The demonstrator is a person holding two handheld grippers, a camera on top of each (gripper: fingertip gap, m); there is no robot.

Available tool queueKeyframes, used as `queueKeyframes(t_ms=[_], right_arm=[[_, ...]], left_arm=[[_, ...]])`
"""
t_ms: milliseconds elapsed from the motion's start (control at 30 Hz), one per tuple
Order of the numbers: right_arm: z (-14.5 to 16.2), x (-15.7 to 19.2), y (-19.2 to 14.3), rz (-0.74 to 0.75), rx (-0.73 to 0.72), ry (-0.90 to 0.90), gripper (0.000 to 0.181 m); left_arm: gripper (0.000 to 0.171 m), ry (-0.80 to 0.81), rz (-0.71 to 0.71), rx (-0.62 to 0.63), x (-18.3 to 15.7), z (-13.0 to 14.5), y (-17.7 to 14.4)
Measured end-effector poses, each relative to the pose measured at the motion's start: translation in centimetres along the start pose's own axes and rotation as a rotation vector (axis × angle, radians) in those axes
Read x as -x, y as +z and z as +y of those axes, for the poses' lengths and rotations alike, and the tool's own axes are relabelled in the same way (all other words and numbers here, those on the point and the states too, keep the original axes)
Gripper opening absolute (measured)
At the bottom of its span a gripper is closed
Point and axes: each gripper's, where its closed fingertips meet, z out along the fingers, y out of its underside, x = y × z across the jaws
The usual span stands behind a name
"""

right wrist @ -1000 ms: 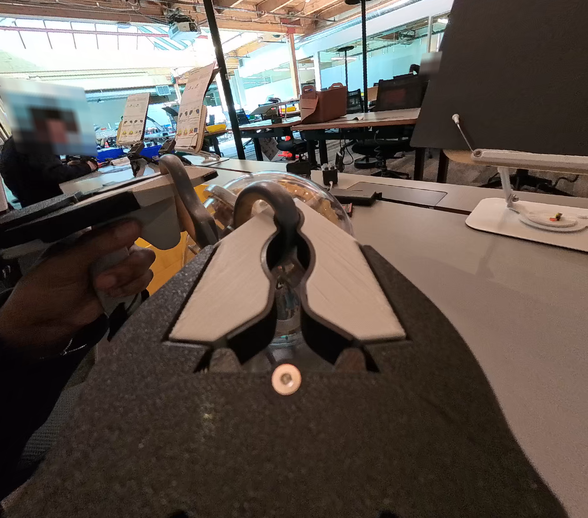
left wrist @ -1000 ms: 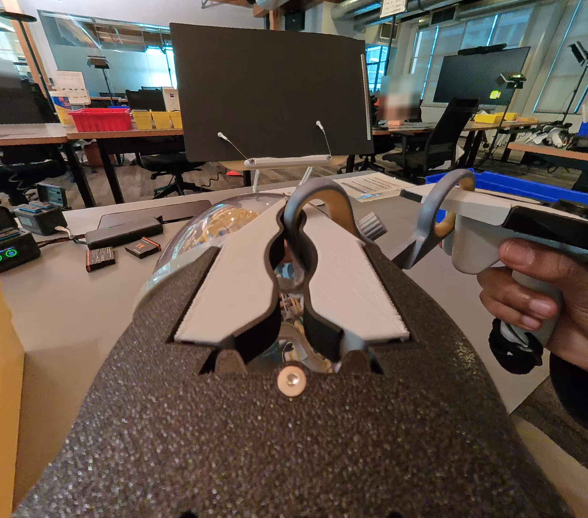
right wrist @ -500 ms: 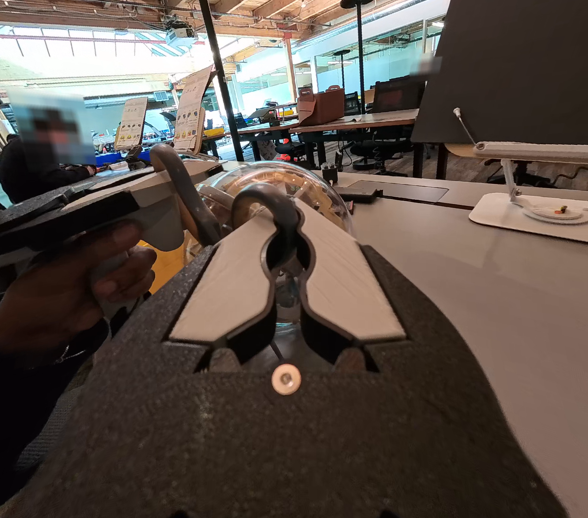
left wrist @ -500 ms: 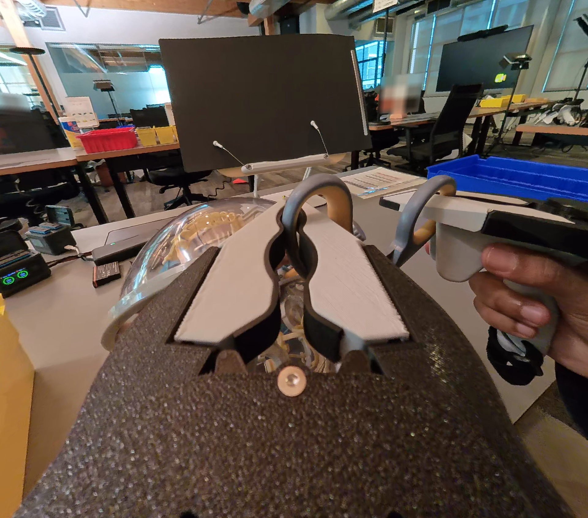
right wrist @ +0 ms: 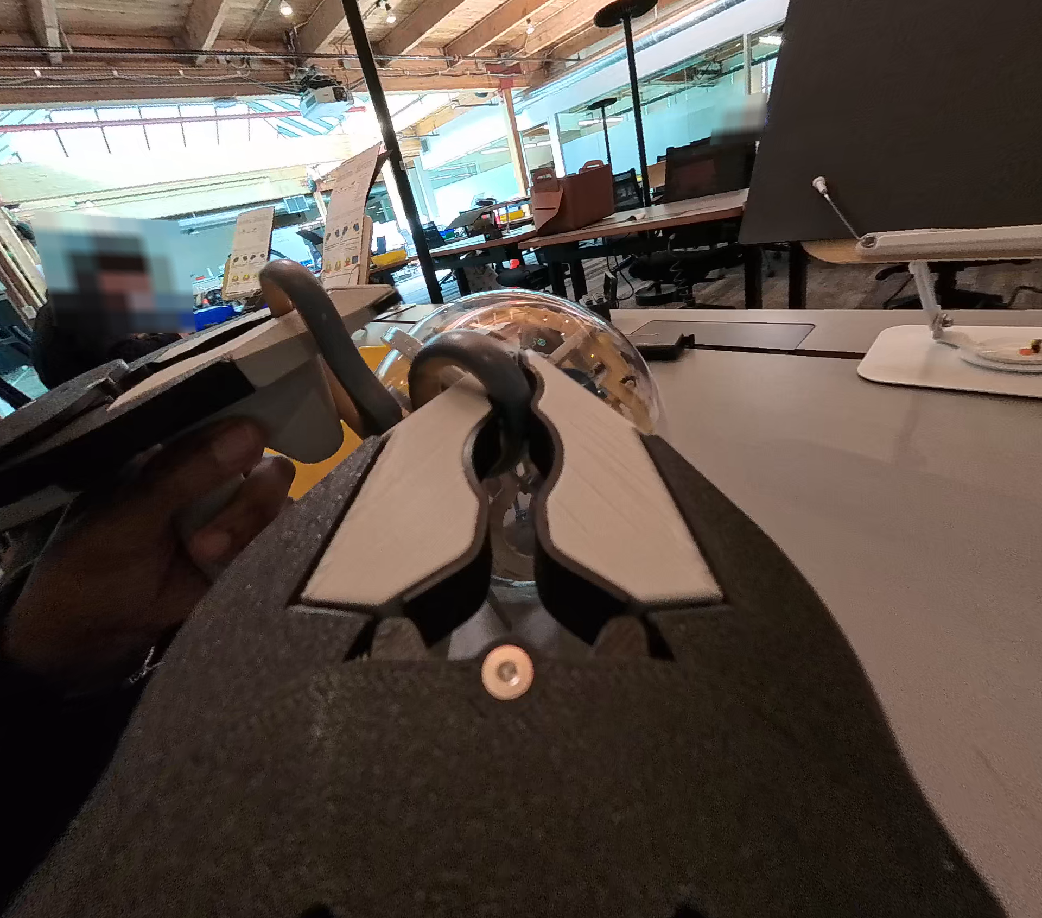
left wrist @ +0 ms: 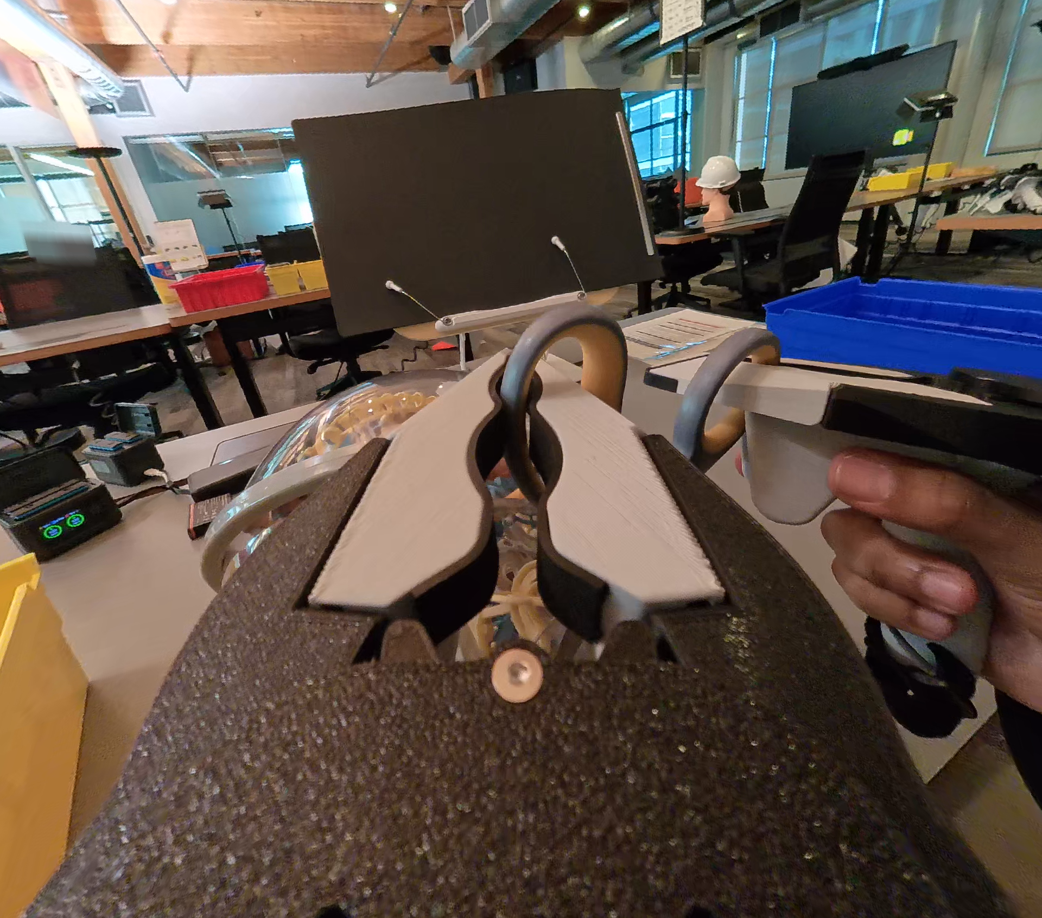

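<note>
While nearly closed, both claws (left wrist: 527,400) (right wrist: 510,386) touching clear sphere (left wrist: 361,411)

Grey table (left wrist: 141,603) – black charger (left wrist: 53,510), blue bin (left wrist: 902,321), paper sheet (left wrist: 685,330), white stand base (right wrist: 925,363).

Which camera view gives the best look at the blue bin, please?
The left wrist view: the blue bin sits at far right on the table, with its rim and inside wall plainly visible. The right wrist view does not show it at all.
</note>
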Motion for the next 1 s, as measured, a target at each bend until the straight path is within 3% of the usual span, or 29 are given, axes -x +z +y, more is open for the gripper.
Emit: queueKeyframes(t_ms=[1000], right_arm=[[1.0,-0.1,0.1,0.033,0.067,-0.023,0.0]], left_arm=[[0.0,-0.008,-0.039,0.0,-0.1,0.6,0.7]])
